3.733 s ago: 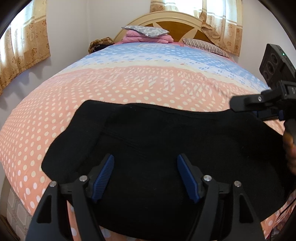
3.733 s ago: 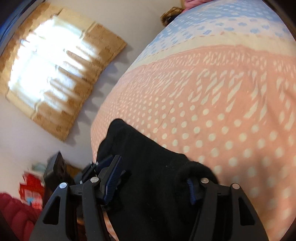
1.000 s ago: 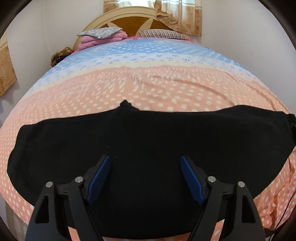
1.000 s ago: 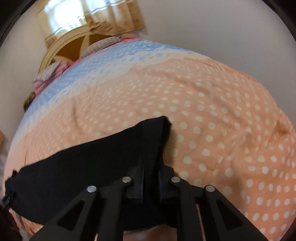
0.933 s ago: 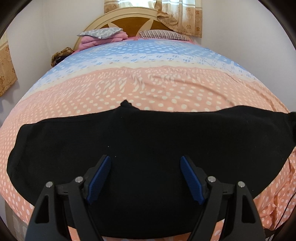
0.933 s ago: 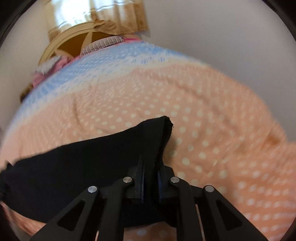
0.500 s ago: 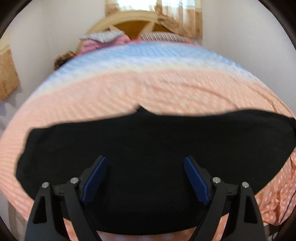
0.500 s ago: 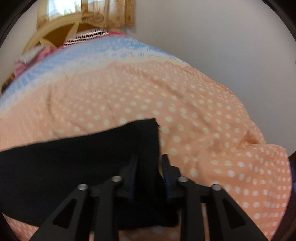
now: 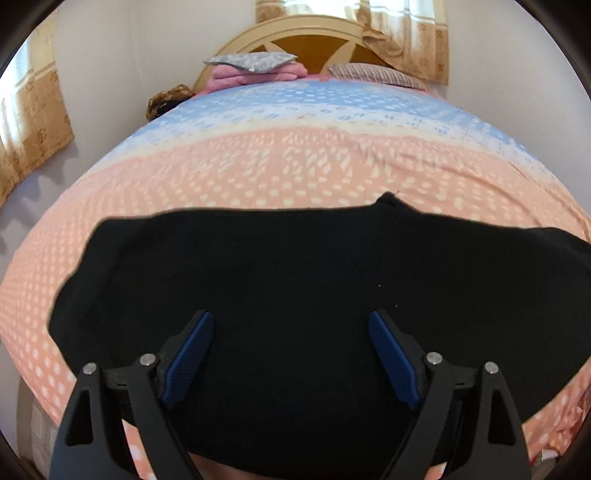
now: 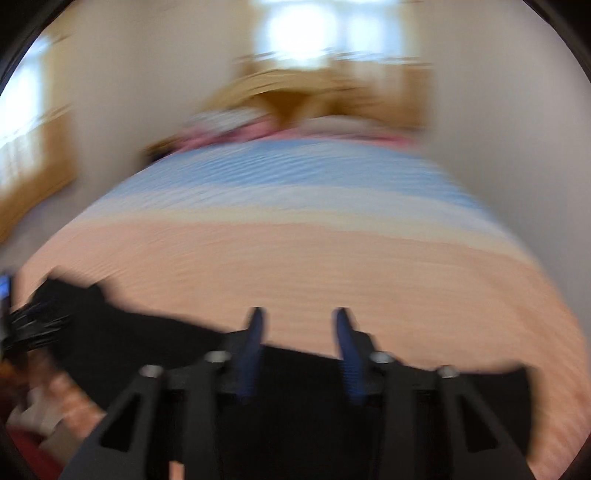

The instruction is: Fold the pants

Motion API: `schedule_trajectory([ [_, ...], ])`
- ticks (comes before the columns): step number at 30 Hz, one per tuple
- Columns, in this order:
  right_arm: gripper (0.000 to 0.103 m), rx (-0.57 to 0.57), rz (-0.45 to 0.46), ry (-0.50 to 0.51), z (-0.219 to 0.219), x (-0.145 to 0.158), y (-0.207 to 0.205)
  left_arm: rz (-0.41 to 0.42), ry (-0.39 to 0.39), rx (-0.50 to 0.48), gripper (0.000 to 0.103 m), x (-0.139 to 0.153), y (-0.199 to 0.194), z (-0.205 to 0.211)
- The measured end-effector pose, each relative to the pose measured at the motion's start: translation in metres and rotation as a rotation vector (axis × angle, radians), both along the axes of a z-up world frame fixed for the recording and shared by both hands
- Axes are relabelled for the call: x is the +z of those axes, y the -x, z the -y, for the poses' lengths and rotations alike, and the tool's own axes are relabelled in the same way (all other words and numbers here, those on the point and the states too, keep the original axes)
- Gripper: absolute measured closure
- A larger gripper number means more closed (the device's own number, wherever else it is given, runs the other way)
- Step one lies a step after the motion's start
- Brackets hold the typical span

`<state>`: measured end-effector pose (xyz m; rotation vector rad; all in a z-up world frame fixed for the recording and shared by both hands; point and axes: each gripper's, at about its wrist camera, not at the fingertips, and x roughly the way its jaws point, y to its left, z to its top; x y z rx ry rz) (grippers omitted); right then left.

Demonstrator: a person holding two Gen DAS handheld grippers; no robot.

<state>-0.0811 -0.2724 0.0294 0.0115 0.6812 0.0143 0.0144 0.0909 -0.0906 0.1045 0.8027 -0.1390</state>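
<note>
Through my left wrist camera I see the black fabric pants [image 9: 295, 280] lying flat across the near end of the bed, spread from side to side as one wide dark band. They rest on the peach, cream and blue dotted bedspread [image 9: 295, 162], which fills the middle of the view. My left gripper [image 9: 290, 323] hangs over the pants with its blue ribbed pads [image 9: 188, 354] set far apart; its jaws are opening and nothing is pinched between them, only the cloth showing below.

At the far end of the bed stands the cream and brown arched wooden headboard [image 9: 295, 40]. In front of it sits a grey patterned pillow [image 9: 251, 61] on top of a folded pink blanket [image 9: 255, 75], with a striped pillow [image 9: 373, 74] just beside them. Tan patterned curtains [image 9: 406, 33] hang behind the headboard.

My right wrist camera is heavily blurred. In it the same pants [image 10: 314, 406] run along the bottom of the frame under my right gripper [image 10: 299, 314]. Its two fingers stand with a clear gap, the jaws are closing, and I see only bedspread [image 10: 332, 258] in the gap, no cloth caught between the pads.
</note>
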Motion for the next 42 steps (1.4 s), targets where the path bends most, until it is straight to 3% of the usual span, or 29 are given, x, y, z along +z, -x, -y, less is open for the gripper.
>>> schedule_trajectory([
  [2, 0.078, 0.175, -0.042, -0.063, -0.051, -0.014, -0.035, 0.016, -0.012, 0.003, 0.005, -0.002, -0.001, 0.001],
  [5, 0.078, 0.316, -0.095, -0.046, -0.104, -0.033, -0.075, -0.004, 0.022, 0.014, 0.0, -0.003, -0.006, -0.009],
  [8, 0.078, 0.436, -0.167, -0.117, -0.135, -0.05, -0.109, 0.003, 0.017, -0.002, 0.0, -0.003, -0.005, -0.01],
  [13, 0.078, 0.533, -0.27, -0.056, -0.171, -0.074, -0.102, 0.007, 0.025, -0.011, 0.0, -0.003, -0.002, -0.011],
  [15, 0.078, 0.55, -0.27, -0.018, -0.183, -0.079, -0.097, 0.007, 0.026, -0.012, 0.0, -0.003, -0.002, -0.011],
  [21, 0.078, 0.593, -0.305, -0.166, -0.178, -0.073, -0.12, 0.002, 0.03, -0.011, 0.0, -0.002, -0.005, -0.011],
  [26, 0.077, 0.666, -0.379, -0.153, -0.214, -0.093, -0.135, -0.006, 0.031, -0.016, 0.0, -0.002, -0.004, -0.011],
  [28, 0.075, 0.715, -0.38, -0.102, -0.227, -0.094, -0.128, -0.004, 0.031, -0.018, 0.0, -0.002, -0.005, -0.012],
  [30, 0.079, 0.721, -0.366, -0.055, -0.23, -0.093, -0.125, -0.002, 0.03, -0.018, 0.0, -0.002, -0.005, -0.011],
  [32, 0.092, 0.689, -0.34, -0.025, -0.225, -0.088, -0.124, -0.001, 0.032, -0.019, 0.0, -0.003, -0.004, -0.011],
  [36, 0.092, 0.553, -0.182, 0.115, -0.211, -0.07, -0.126, -0.002, 0.028, -0.018, 0.0, -0.003, -0.005, -0.01],
  [38, 0.092, 0.425, -0.142, 0.252, -0.201, -0.074, -0.135, -0.003, 0.03, -0.021, 0.0, -0.003, -0.004, -0.012],
  [39, 0.092, 0.388, -0.153, 0.267, -0.194, -0.076, -0.142, -0.004, 0.031, -0.022, 0.0, -0.003, -0.004, -0.012],
  [42, 0.092, 0.359, -0.178, 0.027, -0.159, -0.061, -0.146, -0.003, 0.029, -0.022, 0.0, -0.003, -0.004, -0.012],
])
